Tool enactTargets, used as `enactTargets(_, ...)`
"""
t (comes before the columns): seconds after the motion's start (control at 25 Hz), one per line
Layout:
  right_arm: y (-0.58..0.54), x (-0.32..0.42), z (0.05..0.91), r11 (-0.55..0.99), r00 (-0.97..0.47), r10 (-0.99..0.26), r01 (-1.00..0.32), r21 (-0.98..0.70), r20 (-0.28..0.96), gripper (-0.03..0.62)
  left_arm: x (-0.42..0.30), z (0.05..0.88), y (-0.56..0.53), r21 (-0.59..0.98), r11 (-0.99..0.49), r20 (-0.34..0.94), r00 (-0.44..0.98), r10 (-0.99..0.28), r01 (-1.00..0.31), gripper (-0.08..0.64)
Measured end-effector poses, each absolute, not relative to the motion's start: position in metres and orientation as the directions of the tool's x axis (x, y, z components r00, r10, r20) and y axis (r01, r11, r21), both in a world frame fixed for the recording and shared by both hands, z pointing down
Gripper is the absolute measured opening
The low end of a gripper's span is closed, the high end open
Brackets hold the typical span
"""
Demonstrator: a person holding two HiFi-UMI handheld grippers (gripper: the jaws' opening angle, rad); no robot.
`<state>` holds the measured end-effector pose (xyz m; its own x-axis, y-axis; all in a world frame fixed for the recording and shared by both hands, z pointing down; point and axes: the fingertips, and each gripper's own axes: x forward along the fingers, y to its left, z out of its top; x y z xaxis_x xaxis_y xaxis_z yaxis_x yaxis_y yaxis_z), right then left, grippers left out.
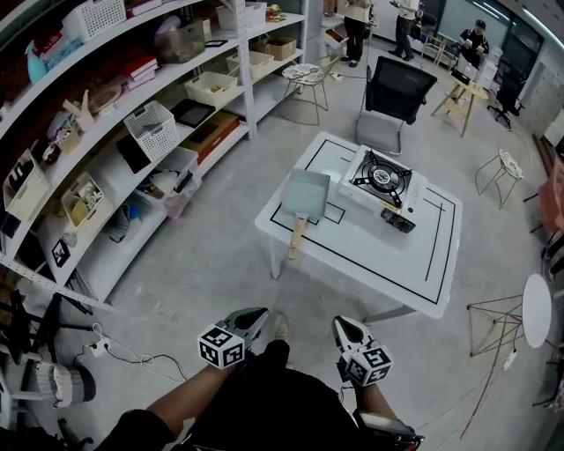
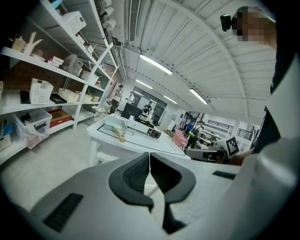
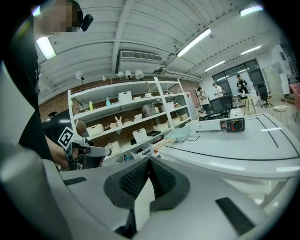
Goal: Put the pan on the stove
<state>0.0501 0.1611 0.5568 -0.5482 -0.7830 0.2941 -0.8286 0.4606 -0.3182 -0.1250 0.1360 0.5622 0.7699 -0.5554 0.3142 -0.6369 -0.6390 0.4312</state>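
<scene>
A pale blue rectangular pan (image 1: 306, 195) with a wooden handle lies on the white table (image 1: 352, 255), left of the white portable gas stove (image 1: 381, 181). The pan (image 2: 116, 124) and the stove (image 2: 140, 125) show far off in the left gripper view; the stove (image 3: 224, 124) and pan (image 3: 180, 134) also show in the right gripper view. Both grippers are held low near the person's body, well short of the table. My left gripper (image 1: 258, 314) is shut and empty, its pads touching. My right gripper (image 1: 341, 326) is shut and empty too.
Long white shelving (image 1: 132, 132) with baskets and boxes runs along the left. A black chair (image 1: 394, 92) stands behind the table, wire stools (image 1: 500, 167) and a round side table (image 1: 536, 310) at the right. People (image 1: 357, 22) stand at the far end. Cables lie on the floor at lower left.
</scene>
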Motion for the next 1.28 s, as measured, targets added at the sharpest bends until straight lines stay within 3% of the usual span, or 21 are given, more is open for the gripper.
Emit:
enactTargets(0.64,0.063,0.073,0.565,0.47,-0.556,-0.752,-0.829,-0.302,0.355,0.026,-0.101,0.566,0.03,0.45,-0.622,0.329,0.766,-0.552,-0.641,0.014)
enactTargets(1.28,-0.041,0.039,0.573,0.494,-0.619,-0.681,-0.783,-0.379,0.391,0.026,-0.125,0.562,-0.065,0.426,-0.627,0.313,0.757,-0.574,-0.652,0.014)
